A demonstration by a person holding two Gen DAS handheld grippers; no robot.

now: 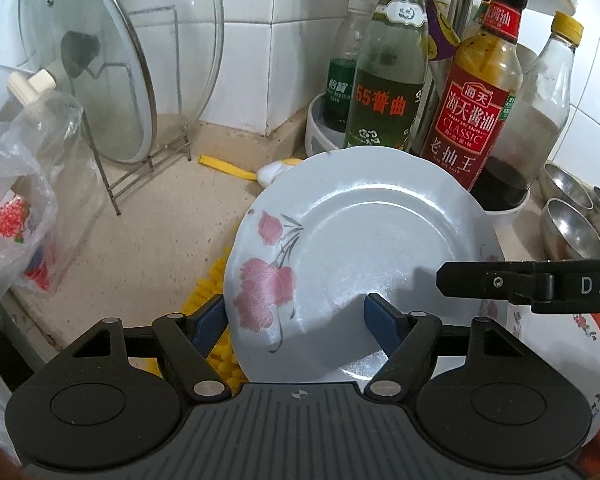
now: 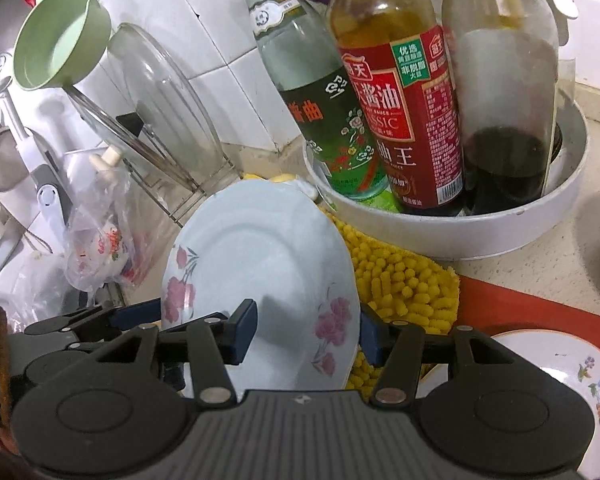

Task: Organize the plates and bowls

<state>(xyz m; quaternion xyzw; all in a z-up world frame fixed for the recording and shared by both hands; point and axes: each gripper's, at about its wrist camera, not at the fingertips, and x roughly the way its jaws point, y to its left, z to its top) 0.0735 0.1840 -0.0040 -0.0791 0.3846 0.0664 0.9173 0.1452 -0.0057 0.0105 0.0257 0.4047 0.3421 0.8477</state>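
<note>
A white plate with pink flowers (image 1: 360, 240) is held tilted above the counter; it also shows in the right wrist view (image 2: 260, 256). My left gripper (image 1: 296, 320) has its blue pads on either side of the plate's near rim. My right gripper (image 2: 308, 332) straddles the plate's other rim with one pad (image 2: 244, 328) on its face. A finger of the right gripper (image 1: 500, 282) shows over the plate from the right. A second plate with small coloured flowers (image 2: 572, 380) lies on the counter at lower right.
A white round tray (image 2: 500, 236) holds several sauce bottles, among them a soy sauce bottle (image 1: 472, 108). A yellow bobbled mat (image 2: 404, 284) lies under the plate. Glass lids on a wire rack (image 1: 112, 64) and a plastic bag (image 1: 16, 208) stand left. Steel bowls (image 1: 572, 216) sit right.
</note>
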